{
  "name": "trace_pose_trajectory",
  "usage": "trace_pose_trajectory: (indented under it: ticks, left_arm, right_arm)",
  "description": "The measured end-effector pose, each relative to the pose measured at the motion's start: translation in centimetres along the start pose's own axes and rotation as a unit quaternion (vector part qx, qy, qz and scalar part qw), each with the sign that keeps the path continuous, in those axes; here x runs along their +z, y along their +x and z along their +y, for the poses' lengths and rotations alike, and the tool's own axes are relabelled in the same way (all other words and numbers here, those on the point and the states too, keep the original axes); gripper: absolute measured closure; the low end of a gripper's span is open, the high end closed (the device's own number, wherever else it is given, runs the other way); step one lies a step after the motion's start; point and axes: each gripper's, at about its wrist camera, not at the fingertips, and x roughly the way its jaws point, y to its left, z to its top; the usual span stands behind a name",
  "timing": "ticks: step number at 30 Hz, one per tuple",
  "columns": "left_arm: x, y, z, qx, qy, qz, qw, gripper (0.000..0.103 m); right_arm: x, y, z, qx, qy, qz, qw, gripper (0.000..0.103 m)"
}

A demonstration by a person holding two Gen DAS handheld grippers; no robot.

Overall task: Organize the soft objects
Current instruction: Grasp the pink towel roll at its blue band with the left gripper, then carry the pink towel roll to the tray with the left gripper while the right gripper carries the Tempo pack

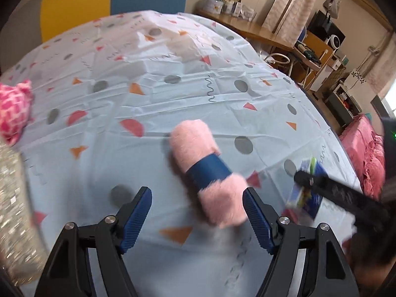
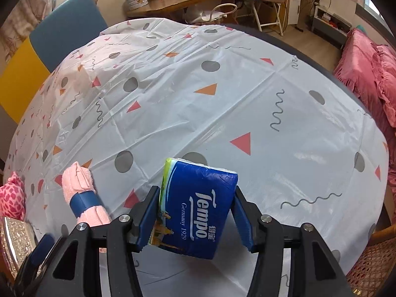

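Observation:
A pink rolled towel (image 1: pixel 193 143) with a blue band lies on the patterned tablecloth (image 1: pixel 173 74). My left gripper (image 1: pixel 196 193) hangs open just above it, and the roll's near end sits between the fingers, close to the right finger (image 1: pixel 255 212). My right gripper (image 2: pixel 196 193) is shut on a blue Tempo tissue pack (image 2: pixel 198 205), both pads pressing its sides. The left wrist view shows that pack (image 1: pixel 305 188) at the right, beside a black finger of the right gripper. In the right wrist view the towel (image 2: pixel 79 185) lies to the left.
A pink checked cloth pouch (image 1: pixel 13 109) sits at the table's left edge, beside a silvery sequined box (image 1: pixel 14 198). Blue and yellow chair backs (image 2: pixel 61 29) stand behind the table. Pink bedding (image 2: pixel 371 74) and a wicker chair (image 2: pixel 371 259) are to the right.

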Motion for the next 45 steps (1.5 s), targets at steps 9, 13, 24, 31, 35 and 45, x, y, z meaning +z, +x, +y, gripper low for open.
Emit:
trace_pose_trajectory:
  ticks: [9,13,24,31,35,45]
  left_arm:
    - [2.1,5.9,-1.4,0.017,0.009,0.031,0.9993,0.064]
    - [2.7,4.9,-0.4,0.004,-0.002,0.025,0.9997,0.064]
    - [6.2,-6.9,7.8,0.065,-0.053,-0.087,0.9927,0.064]
    - [4.8,-14.1,13.2,0.102,-0.086,-0.143,0.9807,0.064]
    - [2.7,-16.8,16.3,0.124,-0.104,-0.155,0.9746,0.064]
    - [-4.6,-21.7,24.1,0.17,-0.17,-0.171,0.9556,0.064]
  right_arm:
    - [-0.2,0.3,0.0,0.012,-0.009,0.003,1.0,0.046]
    - [0.0,0.8,0.7,0.019,-0.036,0.014,0.999,0.046]
    - [-1.6,1.0,5.5,0.042,-0.168,0.015,0.985,0.046]
    - [-3.1,0.7,7.5,0.047,-0.226,0.006,0.973,0.046]
    - [-3.9,0.6,8.3,0.049,-0.25,0.002,0.967,0.046]
    - [-5.3,1.2,10.1,0.035,-0.301,0.001,0.953,0.046]
